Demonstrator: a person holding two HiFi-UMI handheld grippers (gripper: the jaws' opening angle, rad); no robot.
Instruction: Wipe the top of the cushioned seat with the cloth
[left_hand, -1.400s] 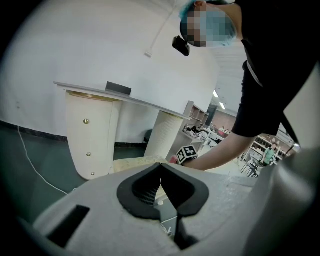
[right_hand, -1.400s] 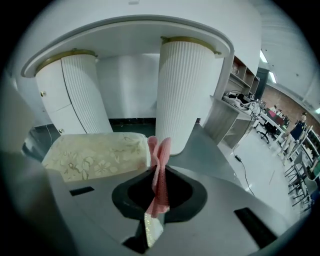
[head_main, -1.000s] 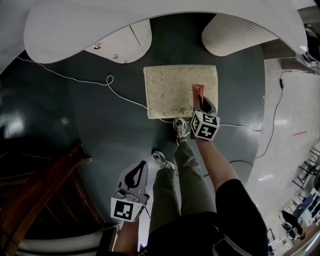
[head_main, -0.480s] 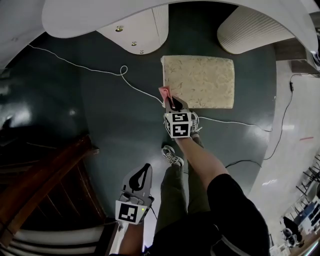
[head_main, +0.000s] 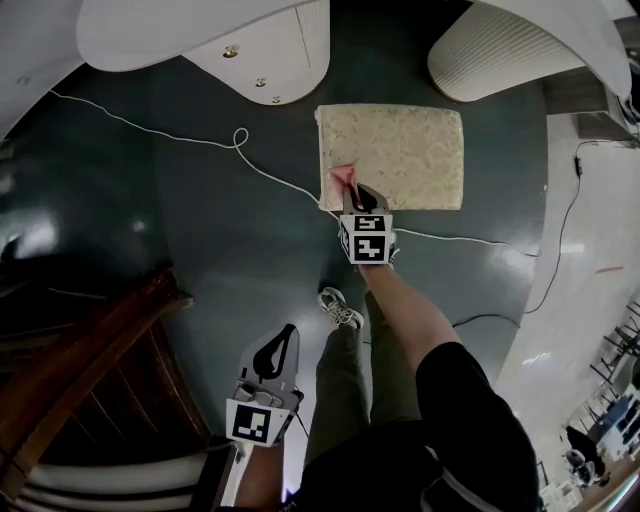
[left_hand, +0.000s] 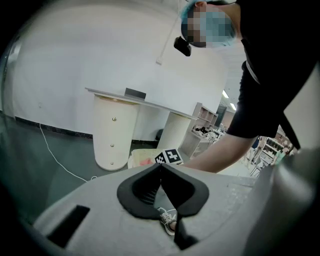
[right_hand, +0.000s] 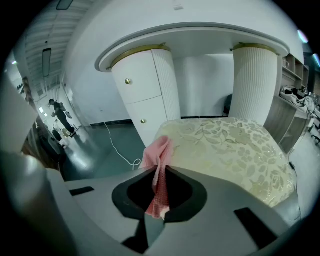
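Observation:
A cream floral cushioned seat (head_main: 400, 155) (right_hand: 235, 150) stands on the dark floor below the white counter. My right gripper (head_main: 352, 192) (right_hand: 159, 172) is shut on a pink cloth (head_main: 344, 177) (right_hand: 159, 162). The cloth hangs over the seat's near left corner. My left gripper (head_main: 279, 345) (left_hand: 161, 167) hangs low at my left side, far from the seat, with its jaws together and nothing between them. The seat (left_hand: 142, 159) shows faintly beyond it in the left gripper view.
White counter pedestals (head_main: 275, 60) (head_main: 490, 45) stand behind the seat. A white cable (head_main: 190, 138) runs across the floor to the seat's left, and another cable (head_main: 470, 240) runs on the right. My shoes (head_main: 340, 308) are near the seat's front. A wooden railing (head_main: 90, 360) is at lower left.
My right gripper carried the pink cloth from the seat's right side to its left edge, then a little forward onto the near left corner. The left gripper stayed still.

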